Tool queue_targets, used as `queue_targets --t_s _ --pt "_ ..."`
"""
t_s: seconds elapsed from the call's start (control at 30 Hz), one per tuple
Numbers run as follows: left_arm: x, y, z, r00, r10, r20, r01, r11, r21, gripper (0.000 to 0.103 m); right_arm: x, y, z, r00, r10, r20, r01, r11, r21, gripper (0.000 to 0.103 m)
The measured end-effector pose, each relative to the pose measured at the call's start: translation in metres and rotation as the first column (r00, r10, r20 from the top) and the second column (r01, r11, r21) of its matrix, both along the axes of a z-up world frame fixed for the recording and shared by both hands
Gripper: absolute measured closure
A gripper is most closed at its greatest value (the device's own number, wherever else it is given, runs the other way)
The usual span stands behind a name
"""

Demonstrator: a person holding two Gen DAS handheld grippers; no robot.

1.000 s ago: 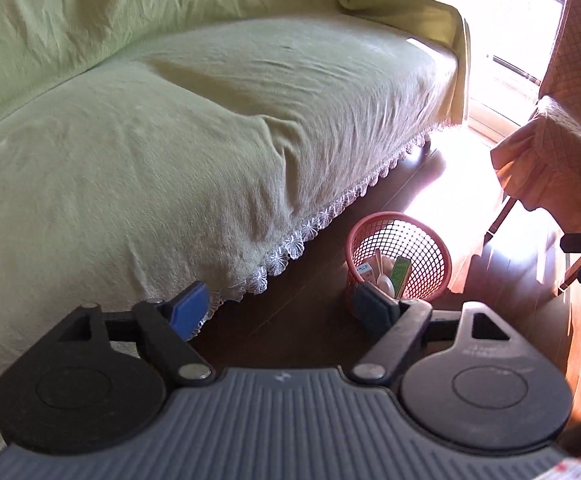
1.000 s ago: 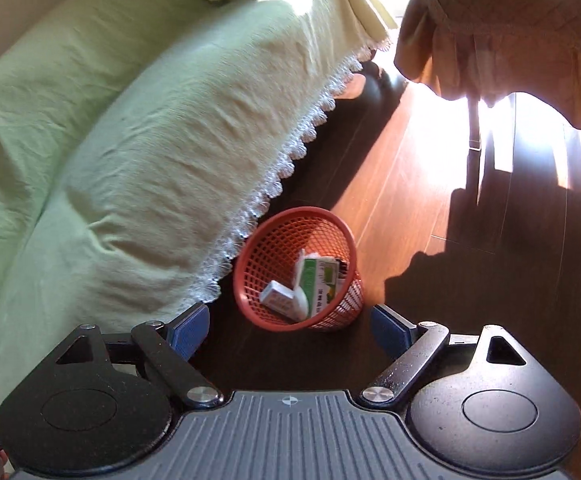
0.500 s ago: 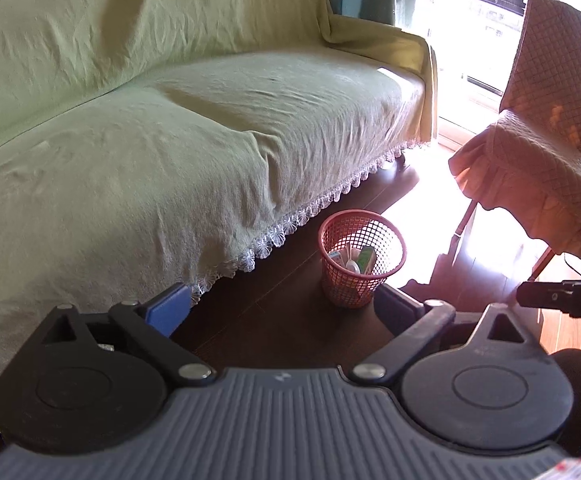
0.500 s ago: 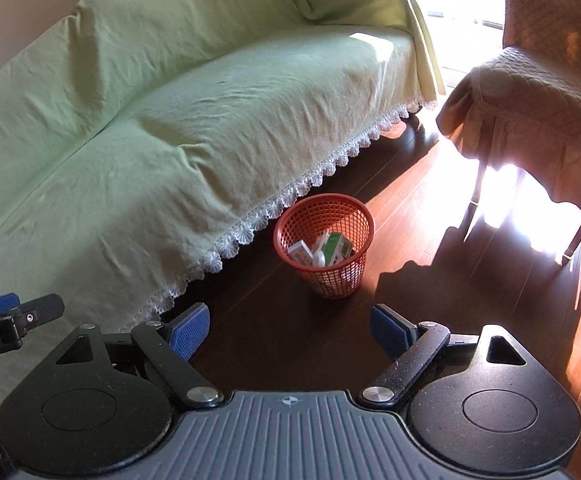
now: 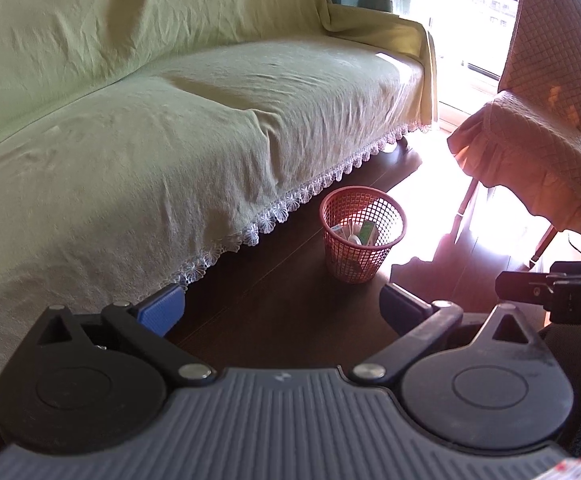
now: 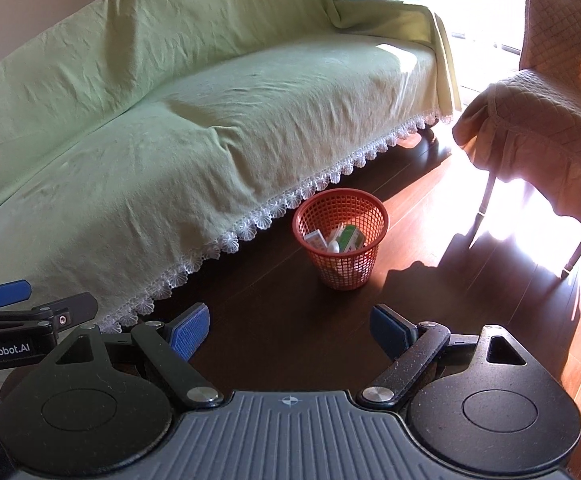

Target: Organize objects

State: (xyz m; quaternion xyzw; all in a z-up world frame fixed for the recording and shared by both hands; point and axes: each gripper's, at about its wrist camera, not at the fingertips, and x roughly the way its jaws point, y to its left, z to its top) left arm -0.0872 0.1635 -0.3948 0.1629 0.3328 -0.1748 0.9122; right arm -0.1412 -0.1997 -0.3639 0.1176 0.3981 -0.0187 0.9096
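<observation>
A red mesh basket (image 5: 386, 216) stands on the dark wood floor beside the sofa; it also shows in the right wrist view (image 6: 366, 208). Inside it lie a green-and-white box (image 6: 350, 238), a white packet (image 6: 315, 240) and a small white item. My left gripper (image 5: 280, 308) is open and empty, well back from the basket. My right gripper (image 6: 290, 330) is open and empty, also back from it. The other gripper shows at each view's edge.
A long sofa under a pale green cover with a lace hem (image 5: 170, 120) fills the left. A chair with an orange quilted cover (image 5: 538, 128) stands at the right by a bright window. Wood floor (image 6: 470, 300) lies between them.
Both grippers have pulled up and back from the basket, which now looks smaller and farther. More of the sofa and chair shows. Both stay open and empty.
</observation>
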Motion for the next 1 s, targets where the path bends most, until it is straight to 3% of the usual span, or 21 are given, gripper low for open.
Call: queue_targets --t_s 0.4,1.0 --pt "0.018 0.000 -0.028 0.998 0.019 -0.058 -0.018 0.999 0.028 0.001 0.009 0.000 -0.029 0.998 0.012 -0.062 -0.013 1.000 -0.016 0.018" --pt "0.033 0.000 -0.043 0.995 0.009 -0.096 -0.005 0.999 0.042 0.001 0.019 0.000 -0.045 0.996 0.005 -0.095 -0.005 1.000 -0.005 0.018"
